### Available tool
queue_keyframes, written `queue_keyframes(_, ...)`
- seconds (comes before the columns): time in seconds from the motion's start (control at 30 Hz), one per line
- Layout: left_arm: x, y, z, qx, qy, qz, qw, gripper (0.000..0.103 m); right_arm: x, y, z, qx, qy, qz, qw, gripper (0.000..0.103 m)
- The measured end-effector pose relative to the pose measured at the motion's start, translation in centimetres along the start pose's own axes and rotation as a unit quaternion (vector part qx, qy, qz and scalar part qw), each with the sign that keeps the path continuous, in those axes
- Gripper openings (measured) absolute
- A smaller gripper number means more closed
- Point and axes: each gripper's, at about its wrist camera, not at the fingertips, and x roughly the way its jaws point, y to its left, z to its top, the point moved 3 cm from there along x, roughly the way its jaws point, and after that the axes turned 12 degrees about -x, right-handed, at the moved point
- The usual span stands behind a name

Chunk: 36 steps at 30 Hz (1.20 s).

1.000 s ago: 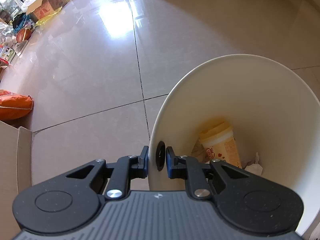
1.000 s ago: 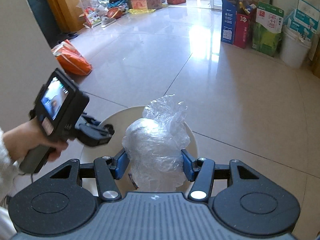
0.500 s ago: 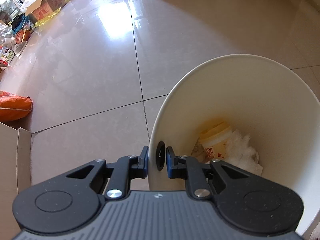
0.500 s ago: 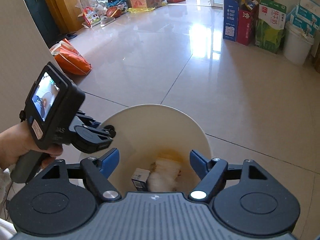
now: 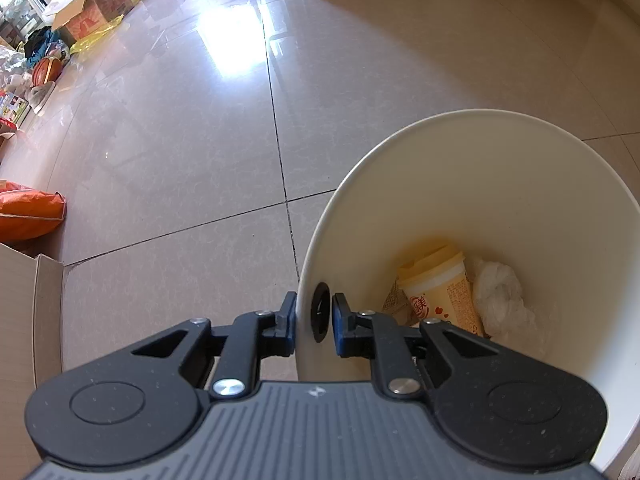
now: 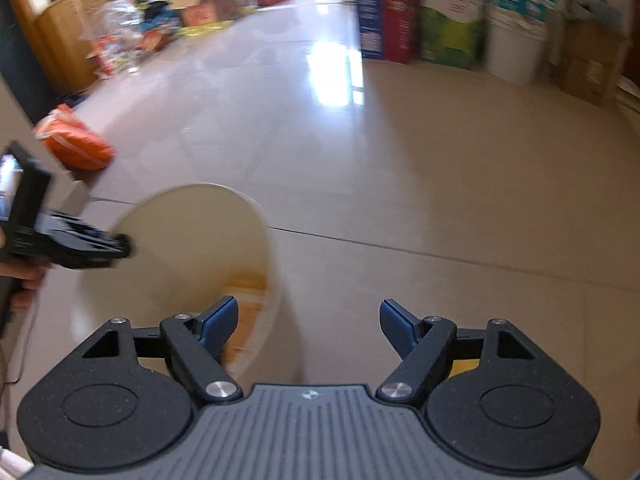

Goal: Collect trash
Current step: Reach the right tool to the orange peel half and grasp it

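Left gripper (image 5: 314, 316) pinches bin (image 5: 500, 184) rim — right gripper (image 6: 308, 322) seemingly empty.

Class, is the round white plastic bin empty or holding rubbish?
Holding rubbish: inside the round white plastic bin lie a yellow paper cup and crumpled clear plastic bag.

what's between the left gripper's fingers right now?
The white bin's wall, at its black-ringed hole, sits between the left gripper's fingers, seen in the left wrist view.

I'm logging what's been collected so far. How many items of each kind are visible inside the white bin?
Yellow drink cup: 1
Crumpled clear plastic bag: 1
Brown carton, partly hidden behind the cup: 1
Total visible in the white bin: 3
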Motion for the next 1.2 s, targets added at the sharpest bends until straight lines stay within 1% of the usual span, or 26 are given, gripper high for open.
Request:
queue_keyframes(0.17,0.1,0.0,0.0,0.0,0.001,0.0,1.0,0.015,1.0,-4.5,-3.5,0.045,0.019,-0.037,0.998,0.082)
queue_keyframes(0.3,0.1,0.0,0.0,-0.004,0.002,-0.001,1.0,0.015,3.2,-7.4,-6.3,0.071,0.037,-0.053,0.995,0.082)
queue_keyframes(0.43,0.1,0.0,0.1,-0.004,0.004,0.002,1.0,0.015,6.4,-9.6,-9.1,0.116,0.066,-0.046,0.99,0.082)
queue_keyframes(0.57,0.1,0.1,0.2,-0.007,0.005,0.0,1.0,0.015,9.4,-11.3,-11.8,0.174,0.085,-0.034,0.98,0.082)
queue_keyframes(0.7,0.1,0.3,0.3,-0.009,0.007,0.0,0.9999,0.015,12.3,-12.2,-13.6,0.208,0.092,-0.042,0.973,0.083)
queue_keyframes(0.8,0.1,0.3,0.5,-0.011,0.009,0.0,0.9999,0.015,14.4,-12.9,-14.9,0.223,0.094,-0.044,0.969,0.087)
queue_keyframes(0.93,0.1,0.3,0.5,-0.008,0.009,0.001,0.9999,0.016,17.3,-12.6,-16.2,0.231,0.104,-0.055,0.966,0.094)
queue_keyframes(1.03,0.1,0.3,0.6,-0.012,0.01,-0.002,0.9999,0.016,19.5,-12.3,-17.1,0.227,0.111,-0.072,0.965,0.098)
queue_keyframes(1.2,0.0,0.7,0.7,-0.016,0.011,-0.008,0.9998,0.016,22.2,-12.9,-18.0,0.237,0.116,-0.103,0.959,0.098)
